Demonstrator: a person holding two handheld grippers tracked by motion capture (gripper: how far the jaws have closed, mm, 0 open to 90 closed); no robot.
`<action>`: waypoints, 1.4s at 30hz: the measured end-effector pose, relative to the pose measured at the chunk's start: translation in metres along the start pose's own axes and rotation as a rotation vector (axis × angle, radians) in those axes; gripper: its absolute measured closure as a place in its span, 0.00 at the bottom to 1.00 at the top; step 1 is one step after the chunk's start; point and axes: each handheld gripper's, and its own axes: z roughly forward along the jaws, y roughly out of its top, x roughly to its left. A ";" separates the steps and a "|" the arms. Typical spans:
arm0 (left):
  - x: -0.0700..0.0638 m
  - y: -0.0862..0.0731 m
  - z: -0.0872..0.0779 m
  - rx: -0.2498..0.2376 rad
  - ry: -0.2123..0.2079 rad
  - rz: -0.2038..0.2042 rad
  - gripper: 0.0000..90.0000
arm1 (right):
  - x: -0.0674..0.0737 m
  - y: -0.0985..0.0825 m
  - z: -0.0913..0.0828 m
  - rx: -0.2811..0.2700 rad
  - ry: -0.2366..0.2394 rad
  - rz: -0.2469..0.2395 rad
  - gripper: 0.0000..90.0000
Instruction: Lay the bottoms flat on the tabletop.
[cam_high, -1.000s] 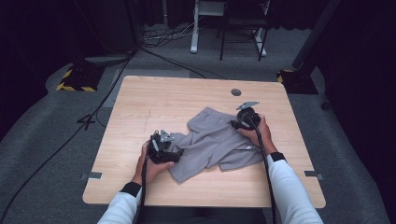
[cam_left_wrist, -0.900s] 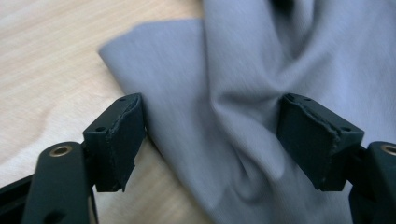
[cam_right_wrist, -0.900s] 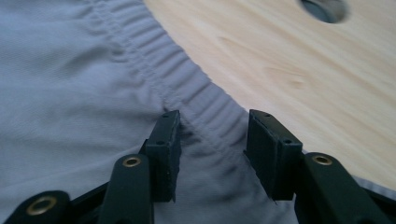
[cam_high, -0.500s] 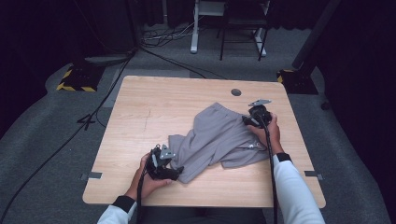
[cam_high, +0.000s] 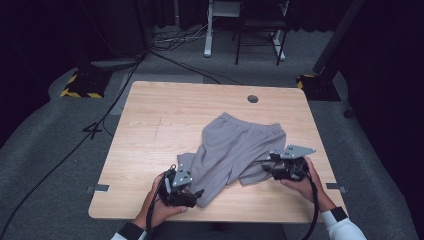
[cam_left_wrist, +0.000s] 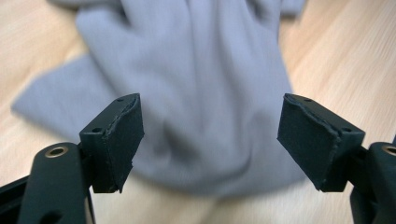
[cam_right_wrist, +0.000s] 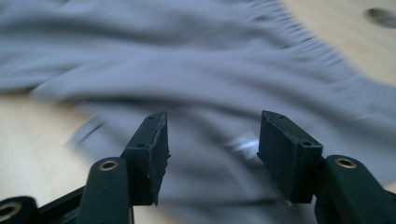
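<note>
While the shorts (cam_high: 235, 150) lie slantwise across the table (cam_high: 165, 115), waistband far, both leg hems sit just ahead of the left gripper (cam_high: 192, 196) and right gripper (cam_high: 266, 166), jaws apart and empty, the right's having just opened wider

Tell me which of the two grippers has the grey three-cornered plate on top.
The right gripper, at the shorts' right edge, carries the plate. The left gripper, at the near leg end, has none.

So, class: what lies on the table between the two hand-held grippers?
In the high view, the grey shorts lie between the left hand-held gripper and the right hand-held gripper.
</note>
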 end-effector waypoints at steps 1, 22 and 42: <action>0.002 0.005 0.003 0.000 0.010 -0.002 0.25 | 0.000 0.000 0.000 0.000 0.000 0.000 0.50; 0.065 0.089 0.129 0.153 0.203 -0.098 0.27 | 0.034 -0.009 0.036 0.090 -0.004 -0.158 0.90; 0.146 0.030 0.062 0.155 0.394 -0.377 0.26 | 0.025 -0.005 -0.036 -0.024 0.023 -0.116 0.97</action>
